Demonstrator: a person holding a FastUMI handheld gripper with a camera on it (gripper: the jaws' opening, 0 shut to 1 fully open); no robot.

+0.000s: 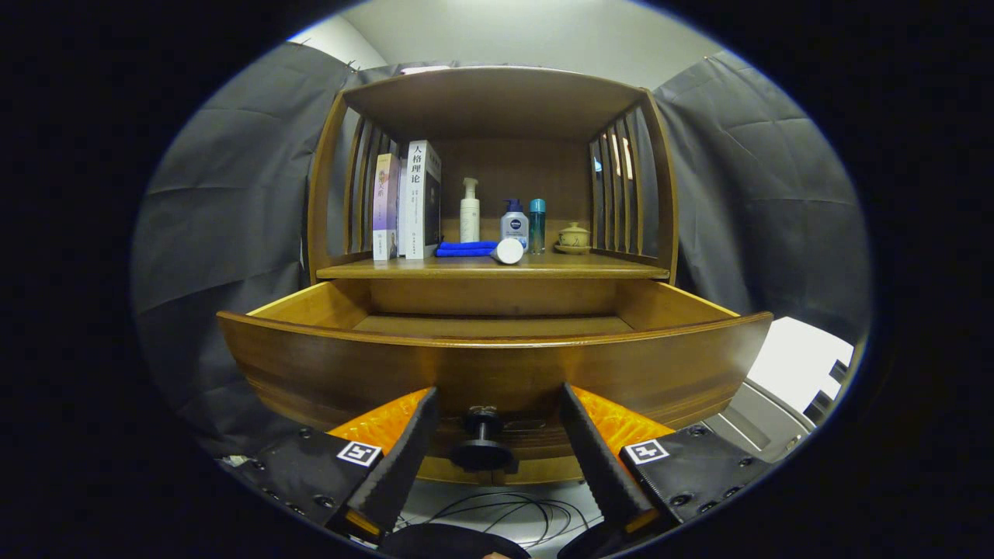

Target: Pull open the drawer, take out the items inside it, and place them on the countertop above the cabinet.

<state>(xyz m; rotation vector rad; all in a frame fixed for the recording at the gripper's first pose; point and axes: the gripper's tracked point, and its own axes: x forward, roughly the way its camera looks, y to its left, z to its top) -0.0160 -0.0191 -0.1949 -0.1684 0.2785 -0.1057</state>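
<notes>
I hold the tool (497, 423) right in front of the drawer (497, 365). Its two fingers are spread wide apart and they press on nothing. The drawer's little round knob (482, 442) sits between the fingers, in the gap, with room on each side. The drawer is pulled out toward me. I can see only the far part of its floor, and that part looks bare. I cannot see the near part, because the drawer front hides it. I think my next move is up and over that front, so the tool can look down inside. The table (481, 268) is higher up, beyond the drawer.
</notes>
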